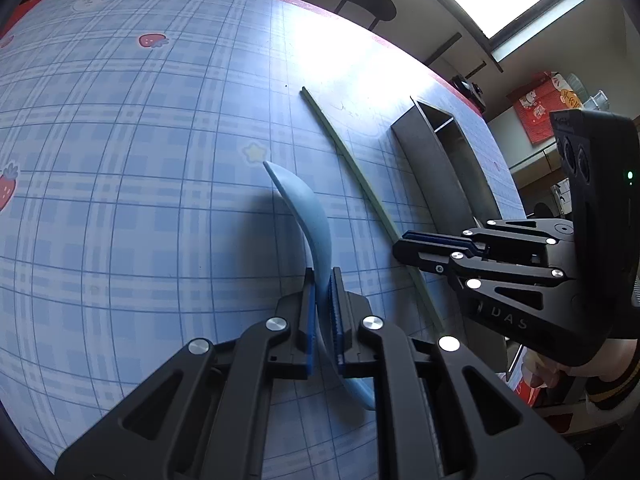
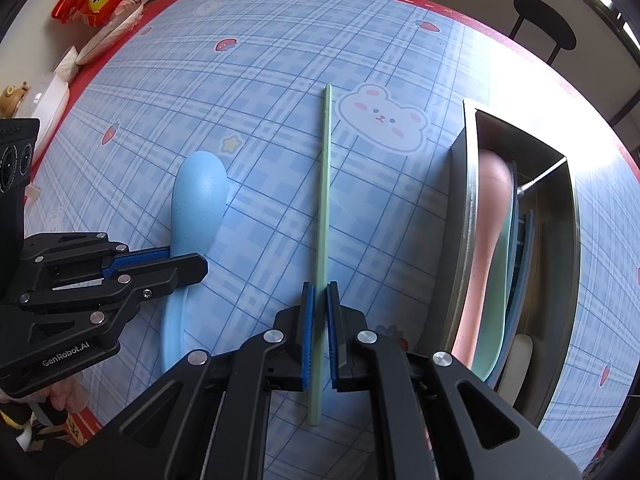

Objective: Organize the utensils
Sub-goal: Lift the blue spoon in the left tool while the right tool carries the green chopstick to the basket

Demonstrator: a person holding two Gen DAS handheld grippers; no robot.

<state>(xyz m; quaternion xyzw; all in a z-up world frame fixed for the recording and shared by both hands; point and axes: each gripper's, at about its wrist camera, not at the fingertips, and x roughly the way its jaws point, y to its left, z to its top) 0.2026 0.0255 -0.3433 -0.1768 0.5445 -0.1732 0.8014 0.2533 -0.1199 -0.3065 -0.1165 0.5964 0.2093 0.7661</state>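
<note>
My left gripper is clamped on the blue spoon's handle, its bowl pointing toward 12 o'clock over the plaid tablecloth. At 3 o'clock from it, my right gripper pinches the green chopstick. Farther toward 3 o'clock I see the metal box, holding pink, green and blue utensils.

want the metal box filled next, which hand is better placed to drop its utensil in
Right, probably. The right gripper, shut on the green chopstick, is nearer the metal box than the left gripper, which holds the blue spoon.
</note>
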